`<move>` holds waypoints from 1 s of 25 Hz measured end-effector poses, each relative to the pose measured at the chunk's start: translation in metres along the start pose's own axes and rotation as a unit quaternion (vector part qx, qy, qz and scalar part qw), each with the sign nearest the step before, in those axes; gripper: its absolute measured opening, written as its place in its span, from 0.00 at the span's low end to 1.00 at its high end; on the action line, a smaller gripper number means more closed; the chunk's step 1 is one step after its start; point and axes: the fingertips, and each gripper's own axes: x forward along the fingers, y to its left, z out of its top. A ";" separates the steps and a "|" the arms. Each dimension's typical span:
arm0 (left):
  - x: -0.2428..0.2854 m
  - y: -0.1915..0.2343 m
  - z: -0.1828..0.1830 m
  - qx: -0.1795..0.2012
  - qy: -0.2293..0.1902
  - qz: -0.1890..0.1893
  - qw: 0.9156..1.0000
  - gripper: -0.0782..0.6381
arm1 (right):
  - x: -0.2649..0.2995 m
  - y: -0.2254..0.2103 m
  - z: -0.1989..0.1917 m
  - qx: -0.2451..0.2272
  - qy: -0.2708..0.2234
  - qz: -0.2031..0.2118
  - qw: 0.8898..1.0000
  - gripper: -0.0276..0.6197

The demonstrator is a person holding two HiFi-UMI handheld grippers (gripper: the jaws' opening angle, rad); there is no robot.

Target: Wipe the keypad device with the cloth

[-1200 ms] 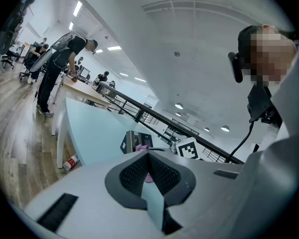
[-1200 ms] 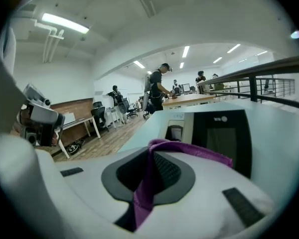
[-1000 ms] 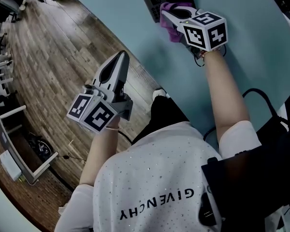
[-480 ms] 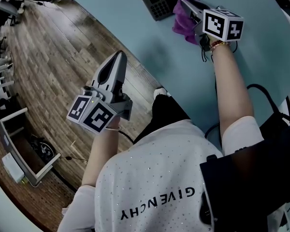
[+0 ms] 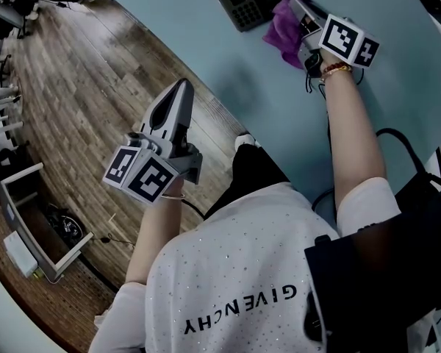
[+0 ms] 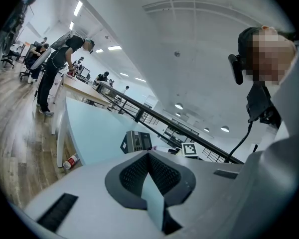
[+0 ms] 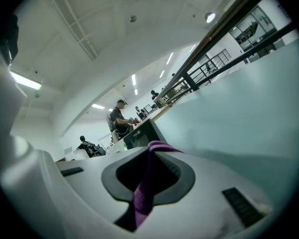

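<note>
Two gripper views are showing what the head view isn't: right gripper (image 7: 152, 148) is clamping the purple fabric cloth (image 7: 142, 193), left gripper (image 6: 148, 156) is sitting closed, empty, off the pale blue table (image 5: 279, 116). Black keypad device (image 5: 239, 2) is lying just ahead-left of the right gripper's tips.

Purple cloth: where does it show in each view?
Head view: purple cloth top right, held by the right gripper, beside the keypad device.
Left gripper view: cannot make it out.
Right gripper view: cloth lower centre, pinched between the jaws.
Shared landmark: the keypad device.
</note>
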 end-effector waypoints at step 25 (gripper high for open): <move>-0.008 0.003 -0.001 -0.006 -0.007 0.013 1.000 0.11 | 0.029 0.111 -0.097 -0.328 0.179 0.131 0.918 0.08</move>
